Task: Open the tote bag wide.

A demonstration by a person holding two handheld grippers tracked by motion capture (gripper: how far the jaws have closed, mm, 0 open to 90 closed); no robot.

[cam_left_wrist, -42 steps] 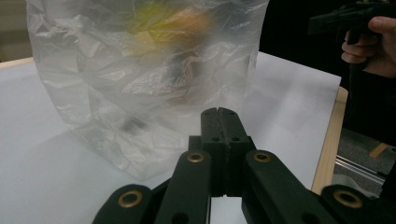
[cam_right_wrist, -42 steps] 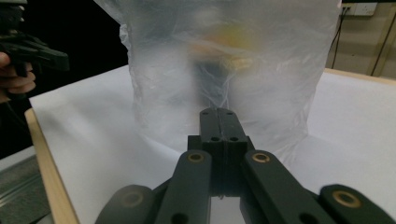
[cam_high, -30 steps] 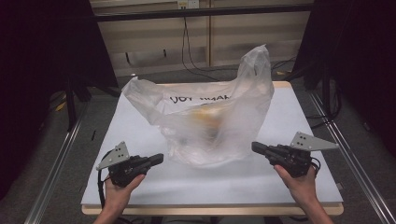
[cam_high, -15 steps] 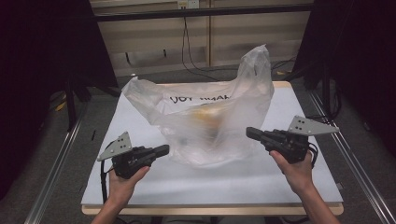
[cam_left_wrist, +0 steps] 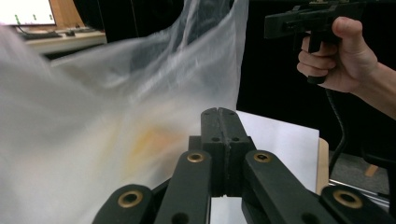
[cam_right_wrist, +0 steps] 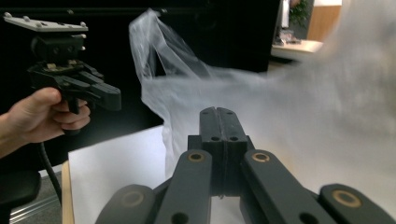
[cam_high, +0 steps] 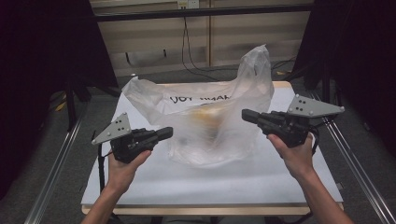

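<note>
A large translucent plastic bag (cam_high: 210,119) with black lettering stands in the middle of the white table (cam_high: 261,177), something yellowish blurred inside it. My left gripper (cam_high: 169,132) is held above the table at the bag's left side, jaws shut and empty, tips close to the plastic. My right gripper (cam_high: 244,115) is raised at the bag's right side, also shut with nothing in it. In the left gripper view the shut jaws (cam_left_wrist: 219,116) point at the bag (cam_left_wrist: 116,121), the other gripper (cam_left_wrist: 280,21) beyond. In the right gripper view the shut jaws (cam_right_wrist: 218,116) face the bag (cam_right_wrist: 299,107).
Metal rails (cam_high: 51,163) run along both long sides of the table. Cables (cam_high: 189,51) hang down the back wall. Dark curtains close off left and right. Bare table surface lies in front of the bag.
Both grippers have risen and moved inward toward the bag's sides. The bag itself has stayed in place.
</note>
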